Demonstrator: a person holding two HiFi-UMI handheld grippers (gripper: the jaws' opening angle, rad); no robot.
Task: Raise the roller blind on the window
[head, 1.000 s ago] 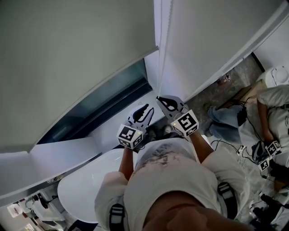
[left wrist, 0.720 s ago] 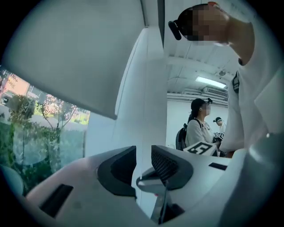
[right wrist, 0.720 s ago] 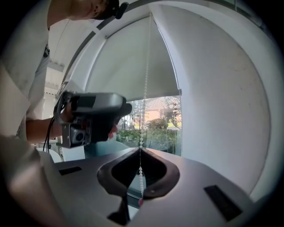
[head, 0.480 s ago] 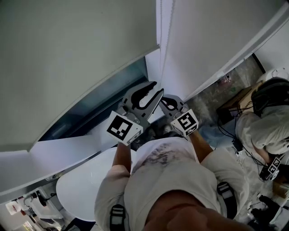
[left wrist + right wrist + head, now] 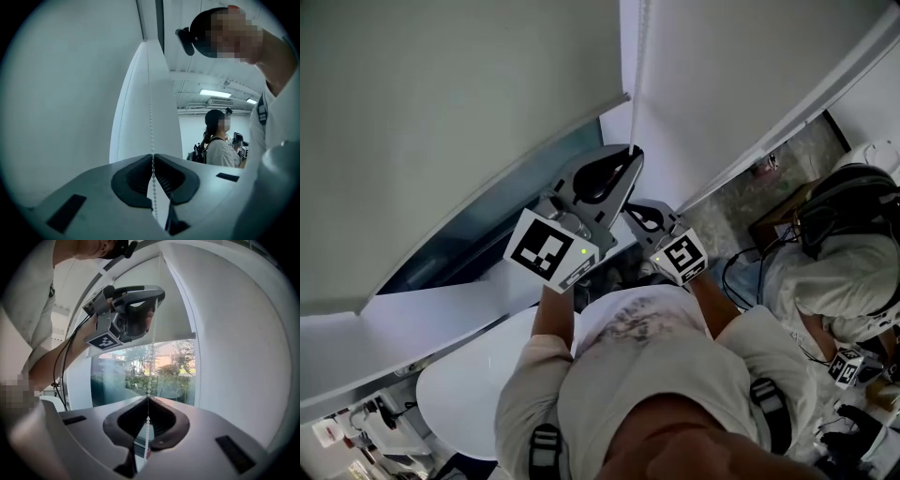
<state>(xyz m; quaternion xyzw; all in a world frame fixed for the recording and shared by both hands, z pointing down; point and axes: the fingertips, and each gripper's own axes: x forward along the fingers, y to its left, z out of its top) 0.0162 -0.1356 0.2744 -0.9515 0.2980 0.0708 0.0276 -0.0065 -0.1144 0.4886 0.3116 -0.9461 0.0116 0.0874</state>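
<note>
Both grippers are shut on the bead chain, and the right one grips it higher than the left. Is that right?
No. Both are shut on the chain, but the left gripper is the higher one. The right gripper view shows it up the chain, above the right gripper.

A rounded white desk (image 5: 459, 394) sits below you on the left, with speckled grey floor (image 5: 745, 199) to your right. Through the window glass (image 5: 136, 376) you see green trees and a reddish building. Ceiling lights (image 5: 215, 93) glow far off.
</note>
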